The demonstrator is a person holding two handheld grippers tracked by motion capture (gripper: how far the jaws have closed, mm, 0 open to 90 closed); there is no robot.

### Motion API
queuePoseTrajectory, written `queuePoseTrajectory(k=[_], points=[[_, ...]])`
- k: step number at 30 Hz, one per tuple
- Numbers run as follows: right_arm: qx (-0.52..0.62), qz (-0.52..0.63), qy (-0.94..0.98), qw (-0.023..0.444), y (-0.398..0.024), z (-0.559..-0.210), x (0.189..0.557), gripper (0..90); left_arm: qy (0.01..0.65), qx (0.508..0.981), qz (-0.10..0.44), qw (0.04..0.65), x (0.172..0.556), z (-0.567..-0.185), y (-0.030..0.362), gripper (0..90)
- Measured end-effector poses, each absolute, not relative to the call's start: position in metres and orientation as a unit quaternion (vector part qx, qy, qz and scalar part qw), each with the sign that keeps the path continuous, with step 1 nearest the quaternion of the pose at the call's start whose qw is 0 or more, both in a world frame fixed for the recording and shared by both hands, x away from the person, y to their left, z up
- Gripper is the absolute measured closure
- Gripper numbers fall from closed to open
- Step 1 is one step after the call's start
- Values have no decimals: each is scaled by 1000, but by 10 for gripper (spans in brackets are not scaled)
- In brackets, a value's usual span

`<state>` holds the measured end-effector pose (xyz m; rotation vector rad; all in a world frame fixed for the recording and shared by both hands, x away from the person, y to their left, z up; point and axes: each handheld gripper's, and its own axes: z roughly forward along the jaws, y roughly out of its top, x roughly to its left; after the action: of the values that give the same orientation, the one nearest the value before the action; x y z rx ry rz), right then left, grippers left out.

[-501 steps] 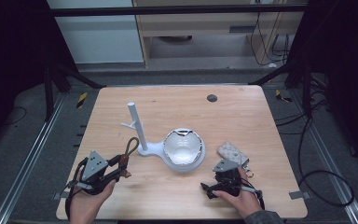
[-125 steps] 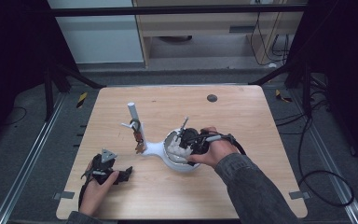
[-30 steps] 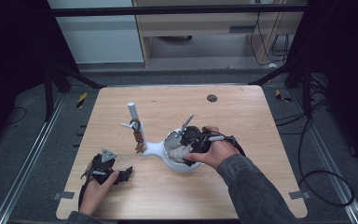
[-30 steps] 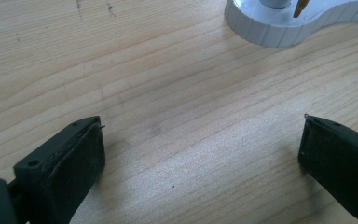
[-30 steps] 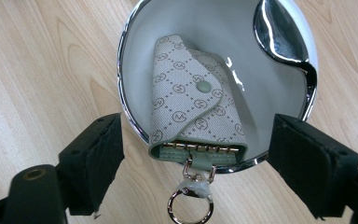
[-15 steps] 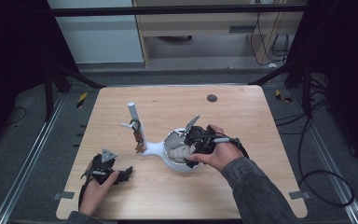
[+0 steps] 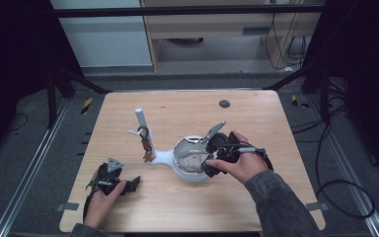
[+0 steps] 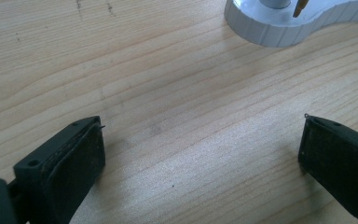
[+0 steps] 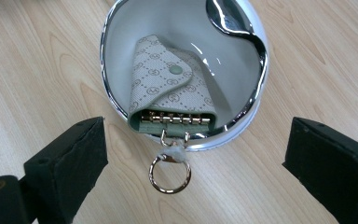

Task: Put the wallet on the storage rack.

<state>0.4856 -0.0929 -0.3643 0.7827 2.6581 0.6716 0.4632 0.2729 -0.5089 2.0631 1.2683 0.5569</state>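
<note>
The right tongs (image 9: 193, 158) have just been opening and stand wide apart with nothing pressed between them. Just ahead of them the key pouch (image 9: 172, 88) lies in the white bowl (image 9: 121, 28), its metal ring (image 9: 169, 173) hanging over the rim onto the surface (image 9: 37, 70), a detail the high view blurs. That view shows the left tongs (image 7: 128, 183) well apart from the bowl; their own camera shows them open over bare wood, the stand's white base (image 8: 279, 28) beyond.

The wooden counter (image 7: 256, 118) carried a white stand (image 7: 160, 157) with an upright post and a round dish, which lay ahead of the left claw (image 7: 128, 183) and under the right claw (image 7: 208, 165).
</note>
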Motion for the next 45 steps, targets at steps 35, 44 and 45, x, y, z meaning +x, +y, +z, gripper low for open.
queuePoseTrajectory(k=[35,44,45], points=[[314,279,893,160,-137,-367,477,61,484,786,212,322,463,-509,273,0],[323,294,882,177,-153,-367,471,64,484,786,212,322,463,-509,273,0],[324,294,881,179,-156,-367,470,63,484,786,212,322,463,-509,273,0]])
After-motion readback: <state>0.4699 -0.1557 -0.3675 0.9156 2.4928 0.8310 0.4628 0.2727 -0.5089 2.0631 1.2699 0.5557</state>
